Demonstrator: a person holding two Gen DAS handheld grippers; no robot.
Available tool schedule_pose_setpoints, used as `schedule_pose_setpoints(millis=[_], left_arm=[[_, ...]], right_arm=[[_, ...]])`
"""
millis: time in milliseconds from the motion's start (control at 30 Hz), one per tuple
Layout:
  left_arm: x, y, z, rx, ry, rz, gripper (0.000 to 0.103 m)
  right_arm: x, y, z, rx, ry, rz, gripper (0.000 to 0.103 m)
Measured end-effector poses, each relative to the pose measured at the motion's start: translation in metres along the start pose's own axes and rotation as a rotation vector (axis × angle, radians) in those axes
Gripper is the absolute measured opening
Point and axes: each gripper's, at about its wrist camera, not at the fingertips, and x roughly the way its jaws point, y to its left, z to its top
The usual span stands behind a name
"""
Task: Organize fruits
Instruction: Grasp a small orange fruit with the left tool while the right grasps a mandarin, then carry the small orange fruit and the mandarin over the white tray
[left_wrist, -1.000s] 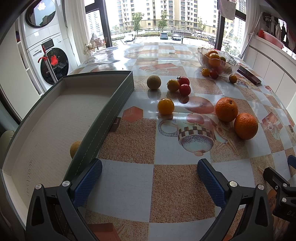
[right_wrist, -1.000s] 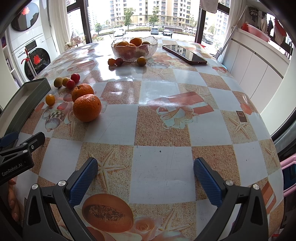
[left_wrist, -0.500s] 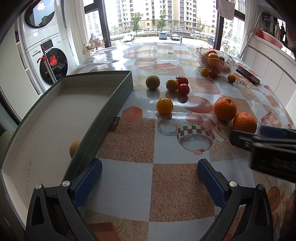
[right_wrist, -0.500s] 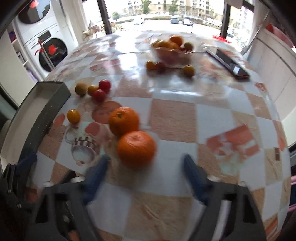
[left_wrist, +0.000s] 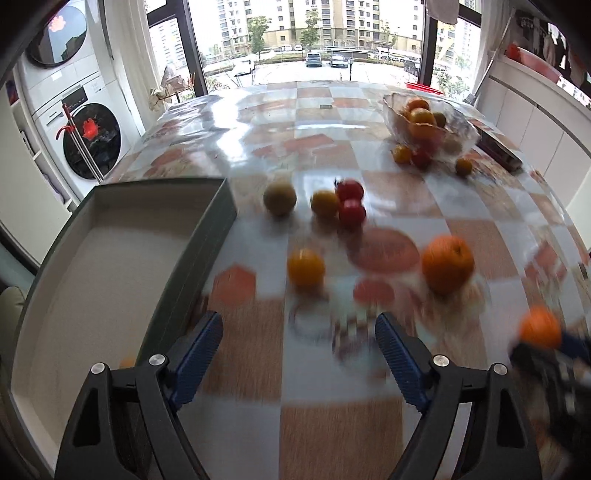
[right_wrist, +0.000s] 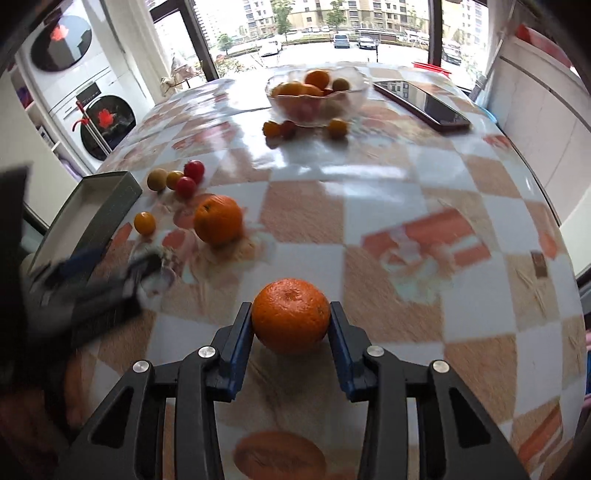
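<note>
A: The right gripper (right_wrist: 291, 325) has just been closing, and its pads now clamp the near orange (right_wrist: 291, 320) just over the table (right_wrist: 388, 206).

B: And the left gripper (left_wrist: 299, 354)?

A: Its jaws have been narrowing but stand apart, nothing between them (the view is blurred).

B: So the pick looks done. Next, I'd judge, it calls for a carry leftward to the grey tray (right_wrist: 107, 201), clearing the other orange (right_wrist: 218, 220).
</note>
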Motion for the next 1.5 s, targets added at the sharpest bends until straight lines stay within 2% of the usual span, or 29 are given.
schedule_pose_setpoints(millis=[167, 267, 300, 333, 400, 500, 633, 800, 933, 1167, 1367, 1500], left_arm=[[0.016, 0.001, 0.018, -0.040, 0.016, -0.011, 0.078], [0.017, 0.003, 0.021, -0.066, 0.011, -0.035, 0.062], [0.015, 0.001, 0.020, -0.061, 0.002, -0.046, 0.039], [0.013, -0.001, 0.020, -0.040, -0.006, -0.060, 0.023], [0.011, -0.003, 0.018, -0.030, -0.005, -0.076, 0.023], [-0.003, 0.003, 0.008, -0.058, -0.008, -0.149, 0.023], [-0.036, 0.015, -0.008, -0.074, -0.054, -0.173, 0.023], [-0.071, 0.043, -0.022, -0.079, -0.121, -0.118, 0.023], [-0.088, 0.079, -0.036, -0.113, -0.164, -0.058, 0.023], [-0.086, 0.139, -0.054, -0.195, -0.150, 0.045, 0.023], [-0.070, 0.178, -0.062, -0.262, -0.116, 0.095, 0.023], [-0.053, 0.191, -0.070, -0.297, -0.061, 0.107, 0.023]], right_arm=[[-0.006, -0.009, -0.011, 0.027, -0.004, 0.005, 0.043], [-0.008, -0.011, -0.014, 0.032, -0.008, 0.005, 0.043], [-0.008, -0.011, -0.015, 0.033, -0.009, 0.006, 0.043], [-0.008, -0.011, -0.016, 0.035, -0.010, 0.006, 0.043], [-0.009, -0.010, -0.018, 0.033, -0.010, 0.008, 0.043], [-0.010, -0.008, -0.022, 0.025, -0.011, 0.006, 0.043], [-0.013, -0.007, -0.026, 0.020, -0.013, -0.003, 0.043], [-0.014, -0.002, -0.030, 0.028, -0.006, 0.005, 0.043], [-0.015, 0.012, -0.033, 0.013, 0.004, 0.018, 0.043], [-0.014, 0.059, -0.027, -0.063, 0.022, 0.066, 0.043], [-0.011, 0.119, -0.011, -0.160, 0.029, 0.130, 0.043], [-0.005, 0.160, -0.001, -0.205, 0.037, 0.200, 0.043]])
